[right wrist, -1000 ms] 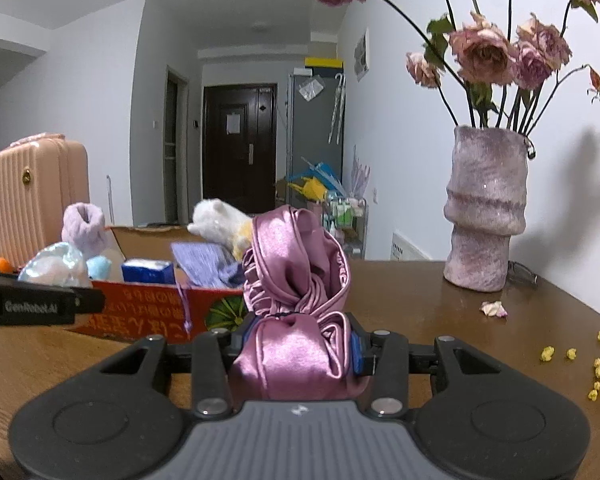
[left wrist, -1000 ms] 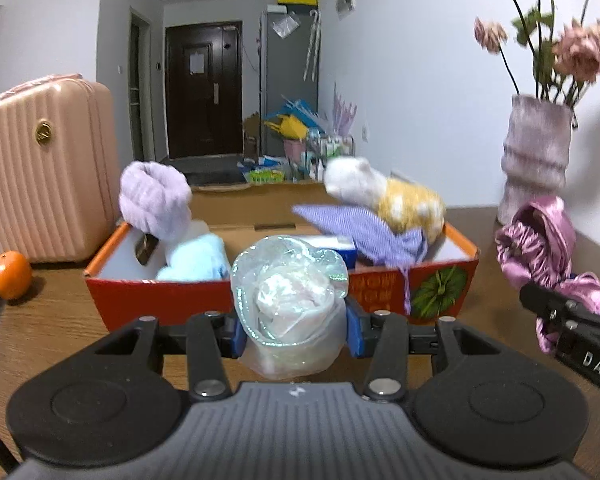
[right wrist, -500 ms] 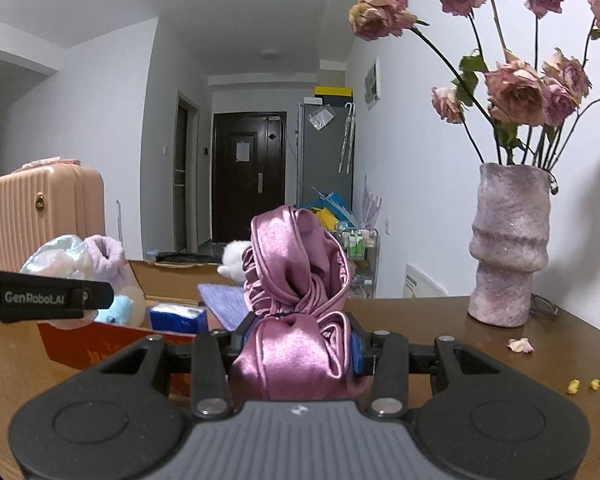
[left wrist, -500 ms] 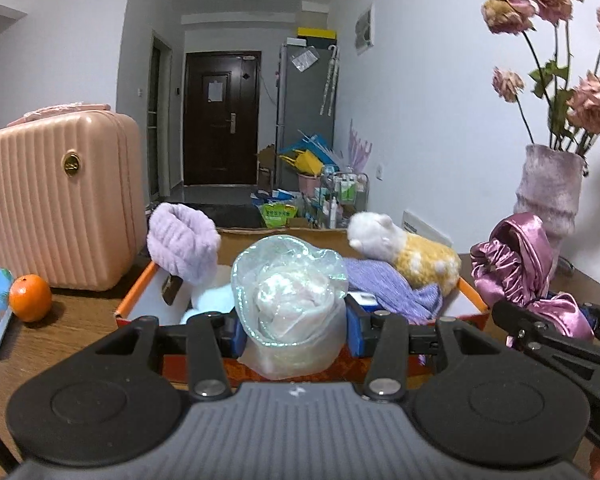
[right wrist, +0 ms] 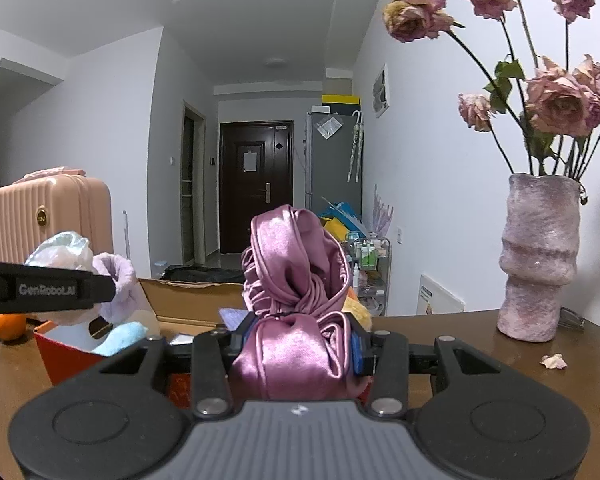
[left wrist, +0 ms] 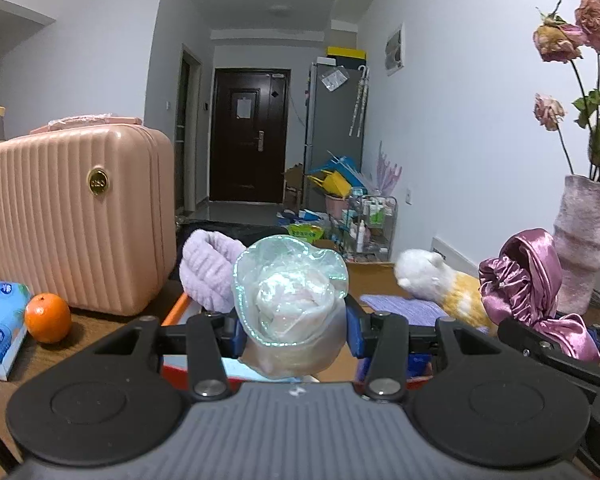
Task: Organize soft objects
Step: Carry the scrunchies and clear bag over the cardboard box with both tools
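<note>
My left fingers (left wrist: 292,336) clamp a clear plastic shower cap (left wrist: 290,300), bunched at centre frame between the blue pads and bulging above them. My right fingers (right wrist: 300,346) pinch a mauve satin bonnet (right wrist: 296,280) at its knotted waist, the folds rising above the pads at centre. Beyond, at lower left of the right view, the red box (right wrist: 60,354) holds a lilac headband (left wrist: 212,270) and a white-and-yellow plush toy (left wrist: 436,280). Farther right on the surface (right wrist: 480,332) stands the vase (right wrist: 540,256).

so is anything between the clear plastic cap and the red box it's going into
Nothing visible blocks it. The left gripper holds the clear plastic cap over the red box; the lavender headband already fills the back-left corner.
</note>
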Tool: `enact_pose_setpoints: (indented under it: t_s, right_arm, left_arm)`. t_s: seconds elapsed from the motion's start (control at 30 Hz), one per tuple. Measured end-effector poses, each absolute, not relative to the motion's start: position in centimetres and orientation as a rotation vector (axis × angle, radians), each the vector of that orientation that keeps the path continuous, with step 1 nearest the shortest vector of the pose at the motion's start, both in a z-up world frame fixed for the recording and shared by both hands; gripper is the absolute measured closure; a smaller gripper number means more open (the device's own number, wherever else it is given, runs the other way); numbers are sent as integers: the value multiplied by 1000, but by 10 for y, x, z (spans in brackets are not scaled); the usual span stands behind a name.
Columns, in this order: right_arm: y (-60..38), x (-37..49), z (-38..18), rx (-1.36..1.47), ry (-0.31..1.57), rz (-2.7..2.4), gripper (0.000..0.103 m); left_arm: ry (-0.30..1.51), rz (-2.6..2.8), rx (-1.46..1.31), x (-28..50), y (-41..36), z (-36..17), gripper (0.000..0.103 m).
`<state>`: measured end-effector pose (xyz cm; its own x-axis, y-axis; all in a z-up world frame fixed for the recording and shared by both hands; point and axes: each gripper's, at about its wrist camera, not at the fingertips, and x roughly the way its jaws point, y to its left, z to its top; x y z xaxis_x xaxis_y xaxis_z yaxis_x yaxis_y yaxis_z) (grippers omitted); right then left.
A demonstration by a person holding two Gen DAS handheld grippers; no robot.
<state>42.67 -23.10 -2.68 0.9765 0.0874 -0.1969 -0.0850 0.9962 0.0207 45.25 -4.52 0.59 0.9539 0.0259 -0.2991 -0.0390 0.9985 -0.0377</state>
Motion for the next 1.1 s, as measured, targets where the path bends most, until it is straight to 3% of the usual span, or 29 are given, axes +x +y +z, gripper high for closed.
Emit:
enact_pose_setpoints:
  t_s: [1.1]
  right_arm:
    - [-188,504,-28,-22,184,123,61]
  left_arm:
    - [218,165,30,524,-38,-4,56]
